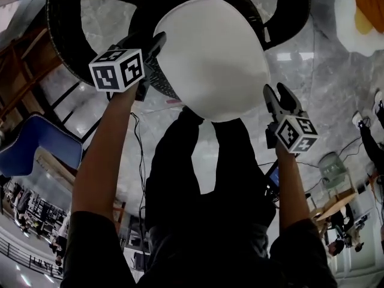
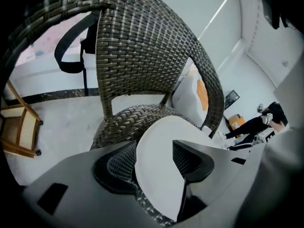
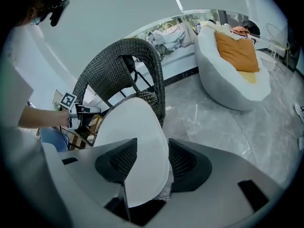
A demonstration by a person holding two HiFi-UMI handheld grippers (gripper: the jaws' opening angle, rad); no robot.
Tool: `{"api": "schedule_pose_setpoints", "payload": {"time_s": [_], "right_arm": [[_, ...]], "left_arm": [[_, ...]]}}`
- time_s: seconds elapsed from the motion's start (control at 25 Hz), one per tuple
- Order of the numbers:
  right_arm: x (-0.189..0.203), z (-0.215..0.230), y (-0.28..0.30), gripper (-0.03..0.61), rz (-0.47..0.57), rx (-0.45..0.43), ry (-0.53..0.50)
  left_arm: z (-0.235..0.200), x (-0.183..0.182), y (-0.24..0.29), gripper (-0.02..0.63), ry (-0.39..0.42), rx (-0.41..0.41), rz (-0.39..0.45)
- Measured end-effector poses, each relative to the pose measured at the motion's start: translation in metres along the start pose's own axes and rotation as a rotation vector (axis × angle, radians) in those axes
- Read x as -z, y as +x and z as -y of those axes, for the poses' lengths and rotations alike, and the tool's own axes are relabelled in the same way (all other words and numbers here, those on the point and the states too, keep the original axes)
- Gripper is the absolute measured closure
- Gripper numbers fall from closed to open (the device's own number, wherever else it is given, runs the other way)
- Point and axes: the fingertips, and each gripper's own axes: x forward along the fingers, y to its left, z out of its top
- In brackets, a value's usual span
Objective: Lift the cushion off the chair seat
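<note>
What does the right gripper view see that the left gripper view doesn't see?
Only the right gripper view shows the left tongs with their marker cube, across the white cushion. Only the left gripper view shows a wooden chair and a person in black in the background. Both show the cushion between that view's own open tongs, the wicker chair, and the white beanbag.

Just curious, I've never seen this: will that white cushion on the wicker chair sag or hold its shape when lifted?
Probably fairly firm: the cushion shows a smooth, unwrinkled disc with a crisp thin edge. Likely light, being thin. With the left gripper and right gripper astride opposite edges, its middle may sag slightly.
</note>
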Motion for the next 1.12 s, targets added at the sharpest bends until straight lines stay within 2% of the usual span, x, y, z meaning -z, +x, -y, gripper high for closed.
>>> {"api": "schedule_pose_setpoints", "payload": {"time_s": [0.32, 0.84, 1.0, 1.12], "right_arm": [[0.025, 0.008, 0.015, 0.377, -0.064, -0.029, 0.077], [0.056, 0.012, 0.023, 0.377, -0.147, -0.043, 0.124], [0.060, 0.010, 0.029, 0.380, -0.160, -0.041, 0.127], [0.058, 0.011, 0.033, 0.411, -0.169, -0.038, 0.123]], "left_arm": [[-0.015, 0.008, 0.022, 0.329, -0.070, 0.016, -0.049], [-0.010, 0.033, 0.042, 0.331, -0.150, 0.058, -0.153], [-0.021, 0.036, 0.045, 0.384, -0.167, 0.037, -0.157], [-0.024, 0.036, 0.047, 0.435, -0.172, 0.029, -0.162]]}}
